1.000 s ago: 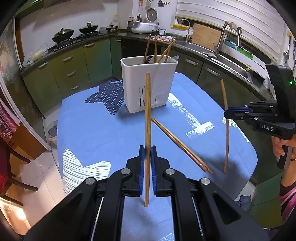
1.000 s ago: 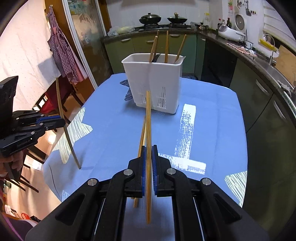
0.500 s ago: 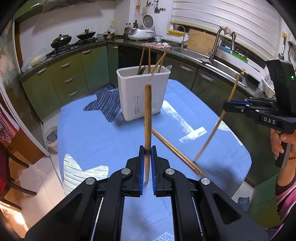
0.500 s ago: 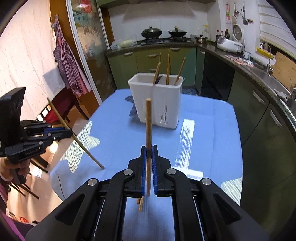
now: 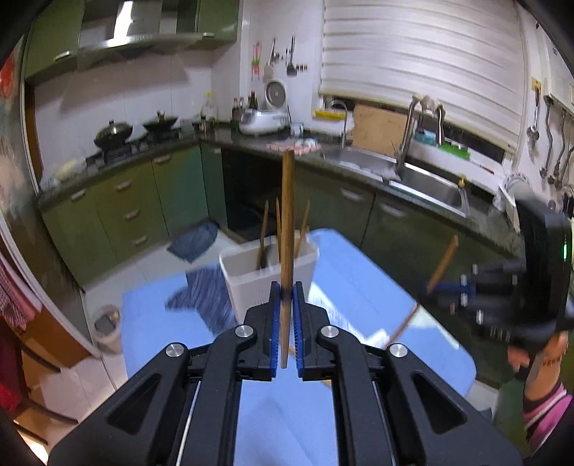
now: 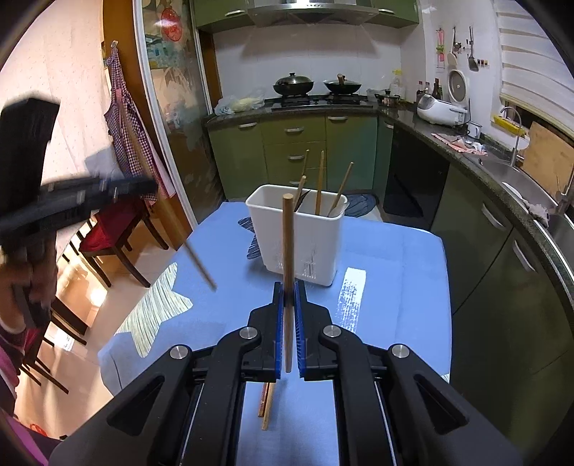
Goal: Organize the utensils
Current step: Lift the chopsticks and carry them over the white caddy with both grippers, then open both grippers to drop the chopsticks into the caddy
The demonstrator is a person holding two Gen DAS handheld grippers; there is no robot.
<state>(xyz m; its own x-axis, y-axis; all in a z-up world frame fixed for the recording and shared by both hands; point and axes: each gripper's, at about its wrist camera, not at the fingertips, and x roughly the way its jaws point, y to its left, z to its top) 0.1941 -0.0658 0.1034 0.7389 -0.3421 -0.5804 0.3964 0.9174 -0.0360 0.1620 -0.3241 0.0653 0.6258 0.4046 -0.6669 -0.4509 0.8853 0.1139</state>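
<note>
No readable text, label, brand or number in either now view. Red round decoration on the glass door panel, top left of the right wrist view: a character or pattern, too blurred to read. Small items hung on the white wall near the blind's left edge: no legible print. Right gripper body is motion-blurred in the left wrist view, any marking on it unreadable.
</note>
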